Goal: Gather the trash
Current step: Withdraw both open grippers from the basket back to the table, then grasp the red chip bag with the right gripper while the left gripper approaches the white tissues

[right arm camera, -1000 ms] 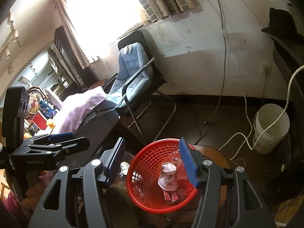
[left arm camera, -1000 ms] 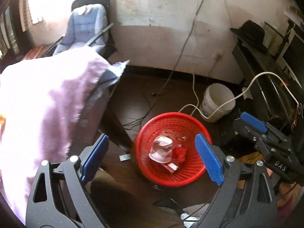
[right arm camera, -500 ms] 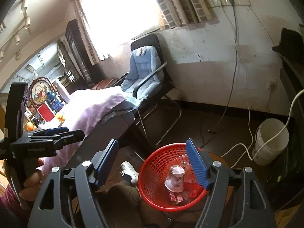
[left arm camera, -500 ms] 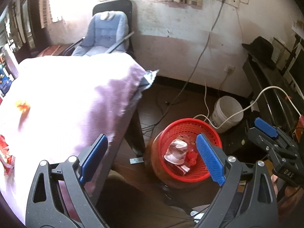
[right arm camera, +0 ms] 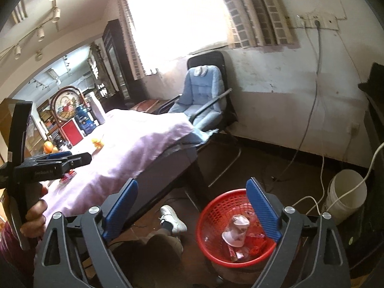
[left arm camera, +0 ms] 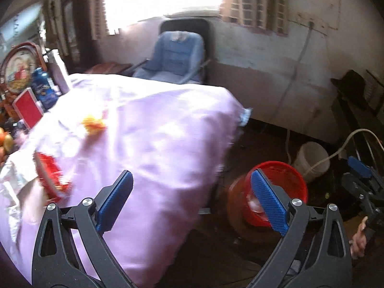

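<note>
A red mesh trash basket (right arm camera: 216, 213) stands on the floor by the table and holds a crushed paper cup (right arm camera: 236, 230) and red wrappers. It also shows in the left wrist view (left arm camera: 295, 180). A red wrapper (left arm camera: 51, 180) and an orange scrap (left arm camera: 93, 123) lie on the pink tablecloth (left arm camera: 156, 148). My left gripper (left arm camera: 192, 201) is open and empty, over the table's near edge. It also shows in the right wrist view (right arm camera: 64, 159). My right gripper (right arm camera: 193, 211) is open and empty, above the basket.
A blue padded office chair (right arm camera: 204, 96) stands behind the table. A white bucket (right arm camera: 345, 192) and cables lie on the floor at the right. Boxes, a red card (left arm camera: 27, 110) and fruit crowd the table's far left. A person's shoe (right arm camera: 172, 219) is under the table edge.
Both grippers have risen and swung left, away from the basket. The left wrist view now faces the tabletop and its red wrapper and orange scrap. Both stay open.
</note>
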Available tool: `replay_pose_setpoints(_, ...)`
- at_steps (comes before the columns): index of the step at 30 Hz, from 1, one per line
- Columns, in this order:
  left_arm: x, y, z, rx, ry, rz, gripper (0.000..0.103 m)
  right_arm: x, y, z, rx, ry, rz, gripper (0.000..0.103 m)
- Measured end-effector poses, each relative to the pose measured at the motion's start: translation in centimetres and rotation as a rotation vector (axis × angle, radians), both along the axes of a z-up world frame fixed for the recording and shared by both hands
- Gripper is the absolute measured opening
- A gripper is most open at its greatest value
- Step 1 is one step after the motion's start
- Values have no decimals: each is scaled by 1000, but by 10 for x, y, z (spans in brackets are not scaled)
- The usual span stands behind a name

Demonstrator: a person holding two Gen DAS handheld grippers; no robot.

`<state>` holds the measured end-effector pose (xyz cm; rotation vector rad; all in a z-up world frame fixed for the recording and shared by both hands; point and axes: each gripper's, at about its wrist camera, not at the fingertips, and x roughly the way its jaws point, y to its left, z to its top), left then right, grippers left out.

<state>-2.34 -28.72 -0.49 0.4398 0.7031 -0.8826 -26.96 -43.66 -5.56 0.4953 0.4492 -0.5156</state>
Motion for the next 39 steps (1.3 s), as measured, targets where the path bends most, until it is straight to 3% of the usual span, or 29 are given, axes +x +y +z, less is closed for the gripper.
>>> replay_pose_setpoints(9, 53, 74, 20, -6, -70, 169, 96, 36, 32, 19, -17, 5, 97, 95)
replay_pose_setpoints(15, 107, 133, 20, 27, -90, 337, 96, 71, 56, 28, -34, 19, 179, 96)
replay_pose_setpoints(22, 182, 229, 11, 43, -42, 597, 96, 119, 85, 33, -16, 26, 303, 97)
replay_pose_setpoints(27, 215, 277, -10, 51, 37, 691, 96, 155, 115, 42, -53, 42, 391, 97)
replay_pose_setpoints(34, 239, 291, -49, 74, 164, 733, 96, 208, 153, 50, -60, 58, 534, 97)
replay_pose_setpoints(39, 243, 291, -57, 133, 122, 771, 96, 252, 178, 50, -74, 88, 635, 97)
